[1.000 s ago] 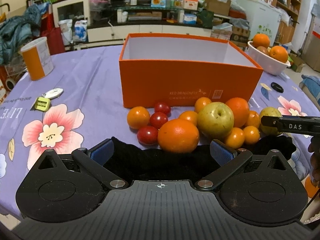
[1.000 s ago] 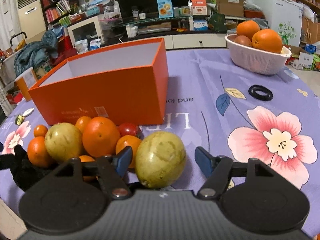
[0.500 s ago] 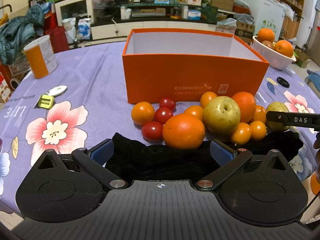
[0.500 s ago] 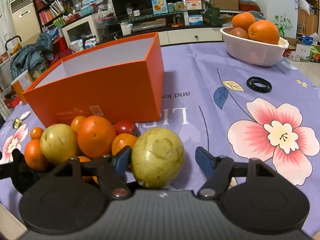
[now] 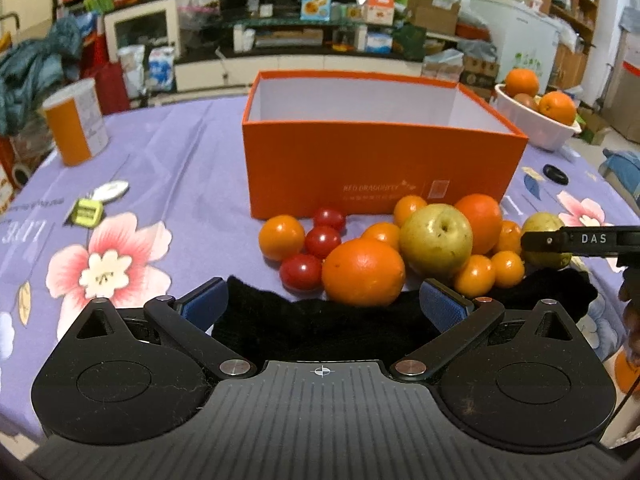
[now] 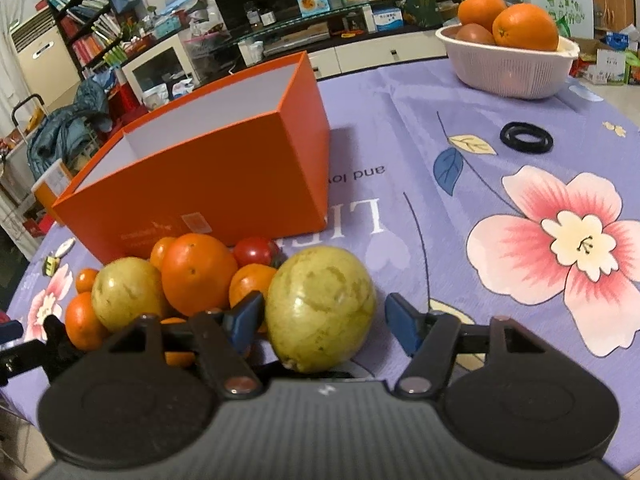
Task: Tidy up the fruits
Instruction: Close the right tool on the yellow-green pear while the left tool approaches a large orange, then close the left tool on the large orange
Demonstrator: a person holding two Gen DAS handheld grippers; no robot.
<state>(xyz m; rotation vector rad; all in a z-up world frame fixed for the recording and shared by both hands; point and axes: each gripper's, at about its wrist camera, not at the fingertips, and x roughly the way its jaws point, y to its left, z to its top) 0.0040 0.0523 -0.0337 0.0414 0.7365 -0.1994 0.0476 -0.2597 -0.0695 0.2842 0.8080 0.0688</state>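
Right wrist view is showing the right gripper point(image 6: 324, 322) with its fingers spread wide around a yellow-green fruit point(image 6: 320, 308) at the right end of the fruit pile on the table point(image 6: 420, 128), so the step in hand is probably the first pick, the orange box point(image 6: 224, 176) looking empty. Next, the fingers are needing to close gently before lifting it over the box wall. Left gripper point(image 5: 324, 302) is hanging wide open over a black cloth point(image 5: 320, 324), gripping nothing, just short of a large orange point(image 5: 363, 272).
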